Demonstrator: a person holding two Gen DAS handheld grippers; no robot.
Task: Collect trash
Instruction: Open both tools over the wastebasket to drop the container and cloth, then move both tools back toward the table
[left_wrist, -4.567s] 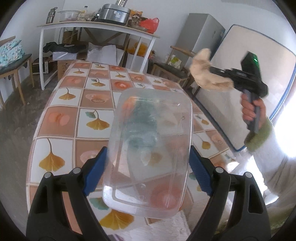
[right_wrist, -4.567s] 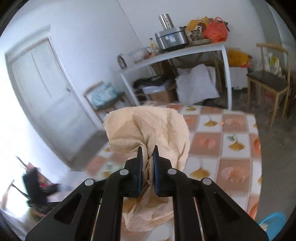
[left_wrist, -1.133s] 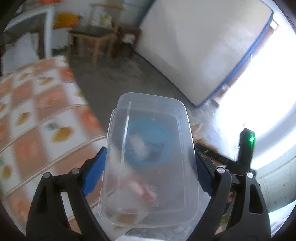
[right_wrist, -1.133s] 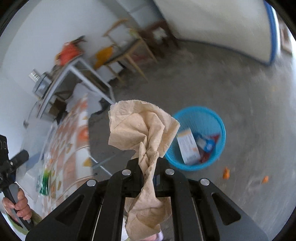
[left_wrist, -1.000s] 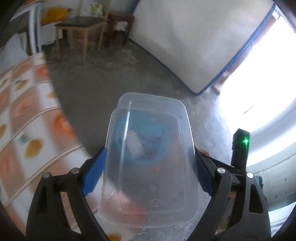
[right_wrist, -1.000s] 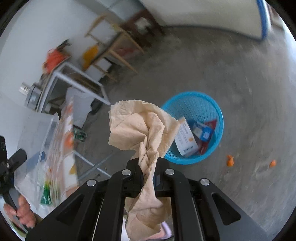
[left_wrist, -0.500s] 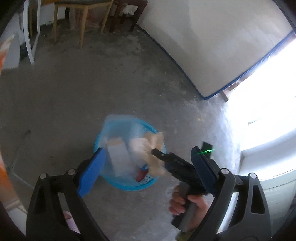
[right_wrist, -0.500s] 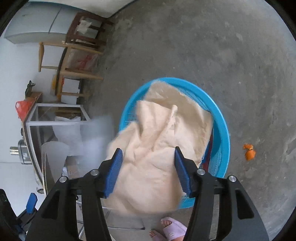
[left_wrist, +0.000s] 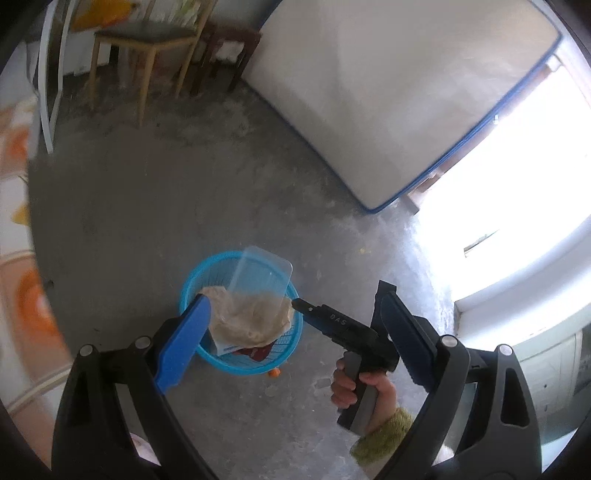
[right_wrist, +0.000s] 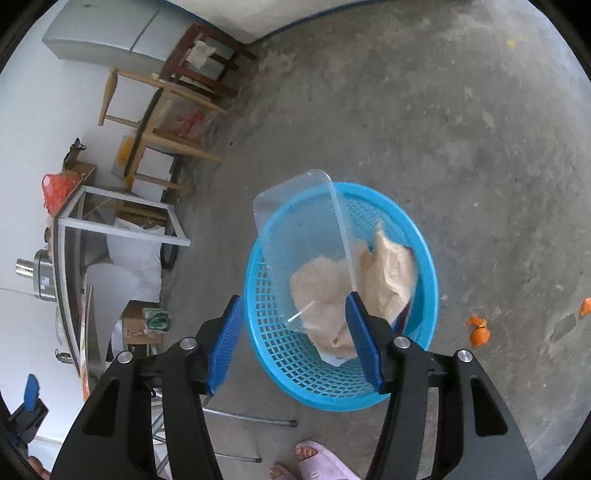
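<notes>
- The left gripper (left_wrist: 295, 343) is hanging with its jaws spread wide and nothing between them; its blue pads (left_wrist: 183, 345) are framing the basket on the floor below.
- The right gripper (right_wrist: 295, 339) is standing with its jaws parted about halfway, having just been opening, and nothing is pressed between them; its blue pads (right_wrist: 364, 341) are hovering above the basket.
- In the left wrist view the right gripper (left_wrist: 300, 305) is pointing its black nose at the basket's rim, and a hand (left_wrist: 364, 391) with a green cuff is gripping its handle.
- The clear plastic container (right_wrist: 295, 236) is leaning in the blue basket (right_wrist: 280, 347), tilted, with 1 corner sticking up past the rim; it is see-through and rectangular with rounded corners.
- The crumpled beige paper (right_wrist: 388, 273) is lying inside the basket, partly under the container, wrinkled and bunched.
- In the left wrist view the same paper (left_wrist: 251, 321) is covering most of what lies in the basket (left_wrist: 243, 363), with a white-and-blue carton edge (left_wrist: 225, 347) and something red peeking out beneath it.
- The basket is sitting on the grey concrete floor (right_wrist: 461, 129), with orange peel bits (right_wrist: 478, 332) lying near it.
- A pink slipper (right_wrist: 321, 463) is showing at the bottom edge, just beside the basket.
- Wooden chairs (left_wrist: 147, 48) and a mattress (left_wrist: 388, 92) are standing well apart from it.
</notes>
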